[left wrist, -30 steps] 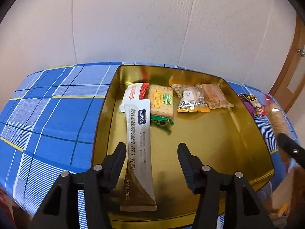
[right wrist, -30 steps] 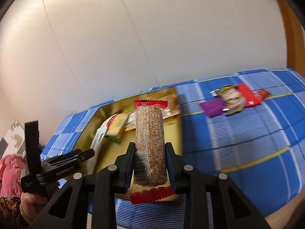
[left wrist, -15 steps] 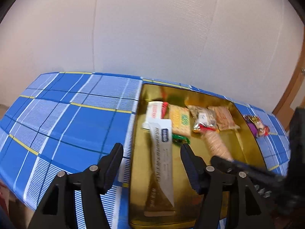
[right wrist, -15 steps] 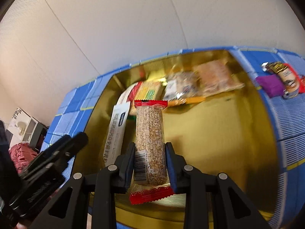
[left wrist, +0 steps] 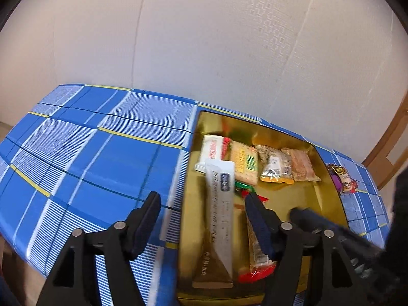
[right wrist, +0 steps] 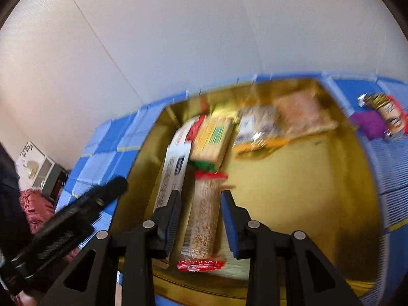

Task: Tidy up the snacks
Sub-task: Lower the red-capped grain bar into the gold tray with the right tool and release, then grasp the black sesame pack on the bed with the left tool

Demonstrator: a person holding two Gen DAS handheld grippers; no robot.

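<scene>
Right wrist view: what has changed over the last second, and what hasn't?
The right gripper carried the grain bar into the gold tin, beside the white packet; the bar now seems to lie there, clear of the jaws, apparently let go. The left gripper has jaws that have just been opening, with nothing gripped. The other snacks stayed put.

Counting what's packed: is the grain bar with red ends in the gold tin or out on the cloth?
In: the grain bar is inside the gold tin, beside a white packet.
</scene>
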